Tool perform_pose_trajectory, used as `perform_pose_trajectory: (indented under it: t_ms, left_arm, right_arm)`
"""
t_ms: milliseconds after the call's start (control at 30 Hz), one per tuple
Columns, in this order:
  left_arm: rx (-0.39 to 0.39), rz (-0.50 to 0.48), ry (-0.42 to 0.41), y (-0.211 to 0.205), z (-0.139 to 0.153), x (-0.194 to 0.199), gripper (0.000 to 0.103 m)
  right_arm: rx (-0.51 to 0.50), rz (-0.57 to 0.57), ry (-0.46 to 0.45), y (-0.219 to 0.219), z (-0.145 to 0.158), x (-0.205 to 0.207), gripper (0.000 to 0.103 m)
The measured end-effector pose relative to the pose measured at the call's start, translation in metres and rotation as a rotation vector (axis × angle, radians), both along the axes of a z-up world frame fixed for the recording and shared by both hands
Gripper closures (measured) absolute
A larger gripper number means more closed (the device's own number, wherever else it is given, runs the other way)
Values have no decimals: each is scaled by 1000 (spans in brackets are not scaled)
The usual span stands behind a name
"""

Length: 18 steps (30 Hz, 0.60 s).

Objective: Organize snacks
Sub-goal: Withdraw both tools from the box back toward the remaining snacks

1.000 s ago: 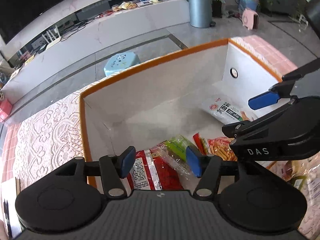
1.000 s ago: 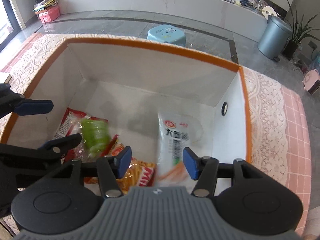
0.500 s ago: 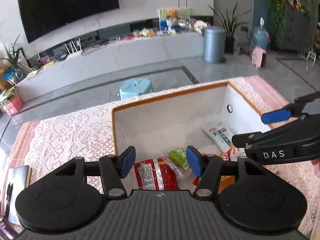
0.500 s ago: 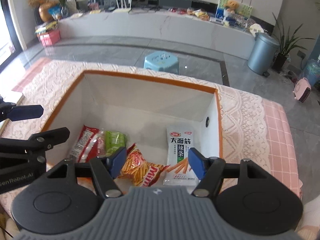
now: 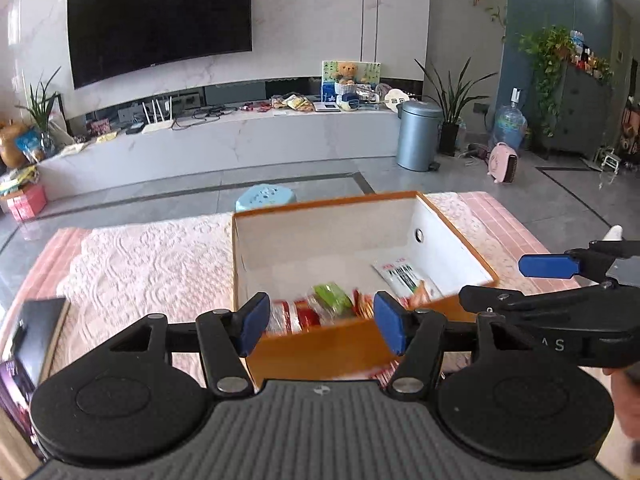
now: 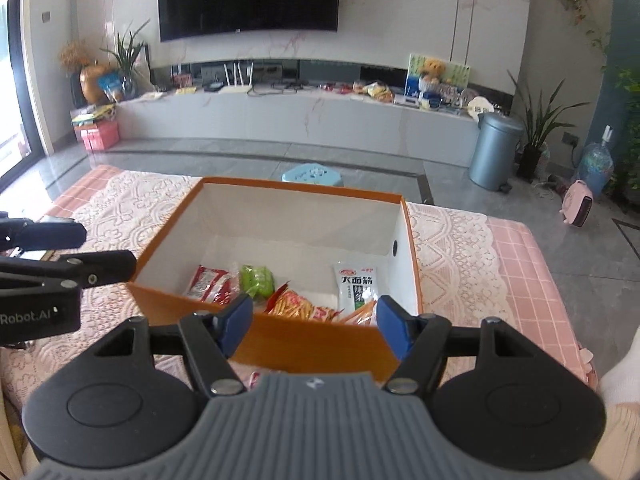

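Both the left claw (image 5: 318,322) and right claw (image 6: 314,328) hang open and empty above the orange box (image 6: 316,344) on the lace-covered desk (image 6: 132,204), where the snack packets (image 6: 292,298) lie (loosely heaped); a careless reach could snag the near wall and drag the box.

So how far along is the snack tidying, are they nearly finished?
Four packets already lie inside the orange box: a red packet, a green one, an orange one and a white one. Nothing is in hand: the left gripper and right gripper are both open and empty. A wrapper edge near the box may still need packing.
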<state>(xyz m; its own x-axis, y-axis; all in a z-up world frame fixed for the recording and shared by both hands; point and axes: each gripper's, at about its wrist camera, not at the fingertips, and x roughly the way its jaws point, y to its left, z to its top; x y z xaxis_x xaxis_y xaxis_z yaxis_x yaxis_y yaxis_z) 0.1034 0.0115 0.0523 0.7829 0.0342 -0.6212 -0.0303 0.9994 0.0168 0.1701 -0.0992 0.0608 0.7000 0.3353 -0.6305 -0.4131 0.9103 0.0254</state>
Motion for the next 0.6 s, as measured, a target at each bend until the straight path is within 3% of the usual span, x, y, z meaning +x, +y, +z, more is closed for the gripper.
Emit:
perform_pose_trajectory:
  t_ms: [400, 600]
  left_arm:
    - [-61, -27, 85, -4, -32, -43, 31]
    - [-62, -32, 188, 1, -57, -56, 31]
  right_arm:
    - [11, -24, -23, -12, -21, -82, 36]
    - [-10, -27, 19, -19, -48, -107, 37]
